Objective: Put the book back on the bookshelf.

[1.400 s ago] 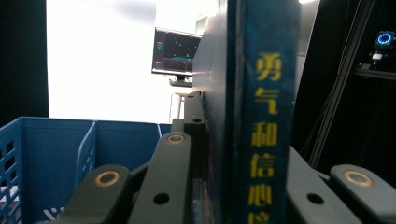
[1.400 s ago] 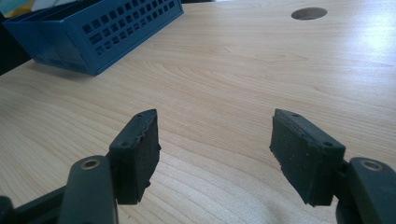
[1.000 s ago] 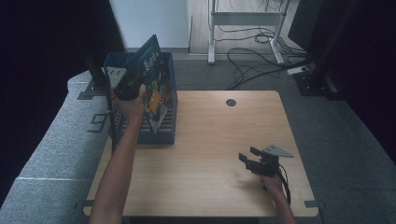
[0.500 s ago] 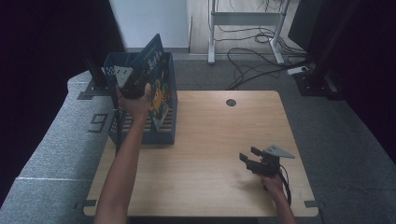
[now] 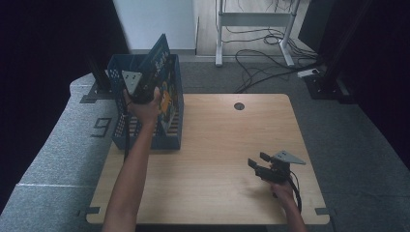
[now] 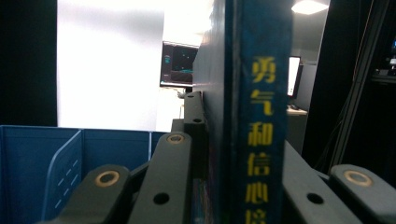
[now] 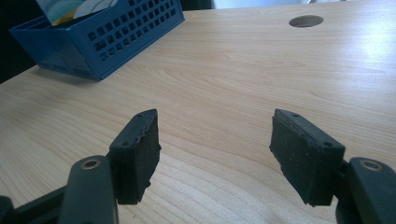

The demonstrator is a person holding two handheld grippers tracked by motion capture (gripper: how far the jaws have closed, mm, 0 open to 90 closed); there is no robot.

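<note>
— Where's the book right now?

— I have the blue book (image 5: 162, 63) clamped in my left hand-held gripper (image 5: 140, 89), over the blue crate (image 5: 145, 137) at the counter's (image 5: 217, 145) far left corner. In the left gripper view the spine (image 6: 261, 116) with its yellow characters runs straight up between the jaws, which press on both covers.

— So how does it lie relative to the crate?

— From the high view the book stands tilted, its top corner leaning away from me and its lower part down inside the crate, among other printed covers (image 5: 169, 104) already stored there. Its long edge runs front to back, along the crate's slots. I judge the coming move turns on that: the book sits directly ahead of the left jaws and above its slot, so it needs to go straight down with the spine kept in line with the divider (image 6: 65, 163) I see at the left of the crate.

— And your other hand?

— The right hand-held gripper (image 5: 261, 166) rests low over the bare counter near the front right, jaws spread wide with nothing between them, pointing loosely toward the crate. It is well apart from the book; the left is plainly the nearer one.
</note>
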